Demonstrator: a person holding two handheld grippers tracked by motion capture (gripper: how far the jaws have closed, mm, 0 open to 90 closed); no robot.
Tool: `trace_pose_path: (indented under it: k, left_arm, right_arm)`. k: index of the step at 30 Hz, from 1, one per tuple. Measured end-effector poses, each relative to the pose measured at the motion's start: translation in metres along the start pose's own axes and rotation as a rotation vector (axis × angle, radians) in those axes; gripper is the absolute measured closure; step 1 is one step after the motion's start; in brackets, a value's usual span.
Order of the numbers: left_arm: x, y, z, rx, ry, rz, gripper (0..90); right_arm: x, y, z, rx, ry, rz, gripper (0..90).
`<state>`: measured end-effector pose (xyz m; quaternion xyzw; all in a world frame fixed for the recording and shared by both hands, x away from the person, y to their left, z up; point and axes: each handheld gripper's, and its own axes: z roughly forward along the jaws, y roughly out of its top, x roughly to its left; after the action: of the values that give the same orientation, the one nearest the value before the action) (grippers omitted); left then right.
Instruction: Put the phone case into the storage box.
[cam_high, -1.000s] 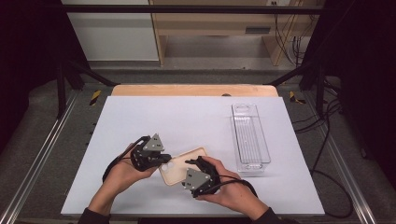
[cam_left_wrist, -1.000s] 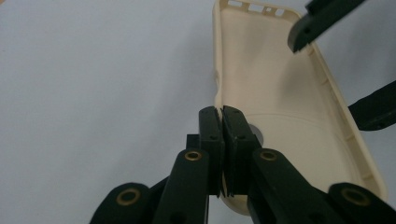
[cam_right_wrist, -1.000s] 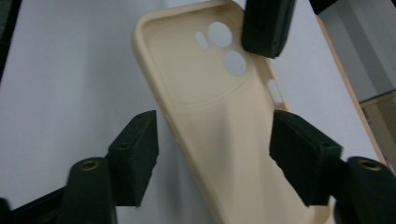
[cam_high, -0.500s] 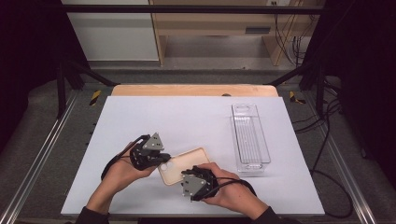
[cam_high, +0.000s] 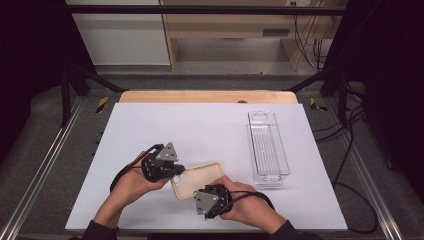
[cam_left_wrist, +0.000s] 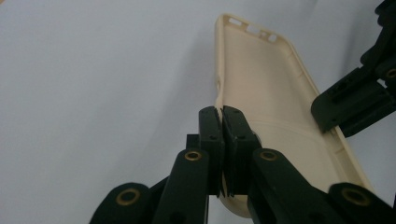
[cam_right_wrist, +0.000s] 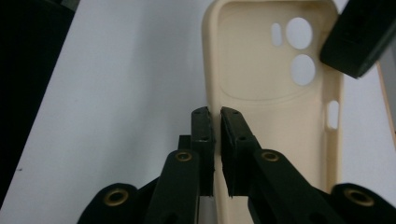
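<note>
Left gripper (cam_left_wrist: 219, 119) fingers (cam_left_wrist: 209, 135) pressed together on the long side wall of the cream phone case (cam_high: 196, 180), at the end near the camera cut-outs. Right gripper (cam_right_wrist: 215, 122) fingers (cam_right_wrist: 236, 140) just closing, now clamped on the wall of the same case with the rim pinched between them, at the opposite long edge. Case open side up, lying slantwise on the white bench (cam_high: 200, 125), spanning the gap between both sets of fingers. Clear plastic tray (cam_high: 268, 149) to the right of the case, apart from it, with nothing seen inside. A hand (cam_high: 131, 186) behind the left gripper, another hand (cam_high: 250, 207) behind the right.
</note>
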<state>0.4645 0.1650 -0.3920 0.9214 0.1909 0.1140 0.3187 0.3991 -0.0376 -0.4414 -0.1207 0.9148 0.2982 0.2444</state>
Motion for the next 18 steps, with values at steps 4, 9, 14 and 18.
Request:
trace_pose_path:
  k: [4,9,14,18]
  left_arm:
    - [-0.002,0.001,0.001,-0.004,0.017,0.017,87.2]
    - [-0.001,-0.001,-0.004,-0.113,0.064,-0.032,73.1]
    - [0.003,-0.011,-0.022,-0.301,0.158,-0.101,46.5]
    - [0.002,-0.025,-0.034,-0.424,0.255,-0.151,33.8]
  right_arm:
    - [0.001,0.001,0.003,0.009,0.007,-0.019,86.7]
    - [0.001,0.000,0.004,0.004,-0.009,-0.002,87.1]
    - [-0.004,-0.004,0.004,0.007,-0.041,0.014,87.2]
    - [-0.010,-0.012,0.002,-0.007,-0.082,0.068,87.1]
